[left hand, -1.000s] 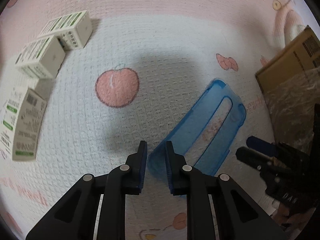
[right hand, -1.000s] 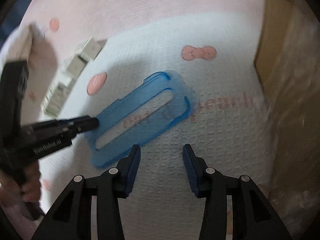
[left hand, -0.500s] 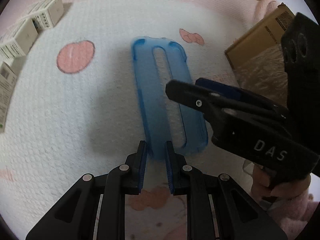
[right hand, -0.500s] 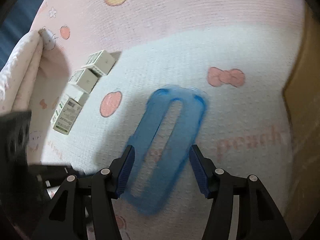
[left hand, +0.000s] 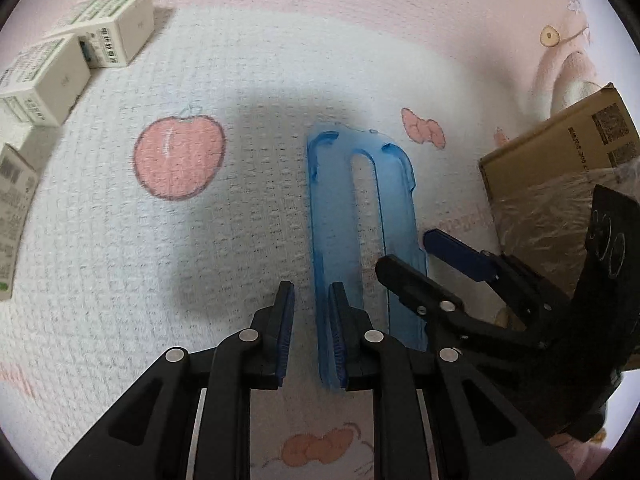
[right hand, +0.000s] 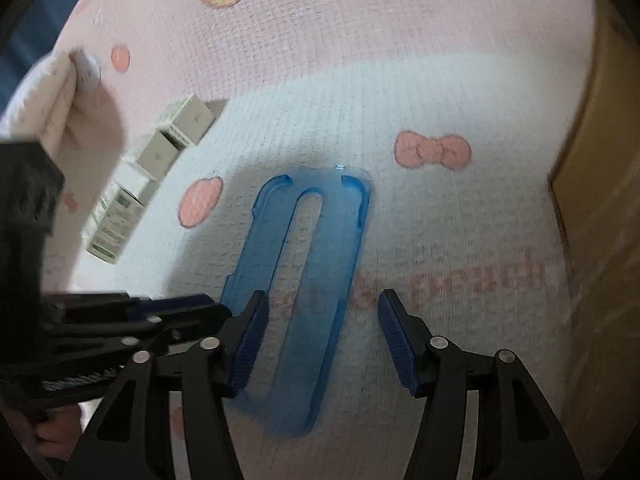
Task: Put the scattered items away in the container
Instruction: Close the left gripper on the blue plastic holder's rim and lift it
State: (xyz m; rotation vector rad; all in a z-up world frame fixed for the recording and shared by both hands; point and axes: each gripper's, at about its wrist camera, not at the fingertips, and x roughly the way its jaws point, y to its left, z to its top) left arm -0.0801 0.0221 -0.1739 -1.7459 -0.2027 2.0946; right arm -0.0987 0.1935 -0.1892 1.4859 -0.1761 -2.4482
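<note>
Nearest in the left wrist view, the left gripper stands with a narrow gap between its fingers; the left rim of the blue translucent case runs into that gap near the right pad, but whether the pads press it cannot be told. In the right wrist view, the right gripper straddles the case, its jaws closing, pads apart from the plastic. The case lies flat on the white and pink blanket, long slot down its middle, raised corners at the far end. Pink writing on the blanket beside it reads roughly "peach". To the right a cardboard box carries QR codes and small print too fine to read; its edge is close by. Farther left, well apart across open blanket, small white cartons with green-striped labels lie together, their text illegible.
</note>
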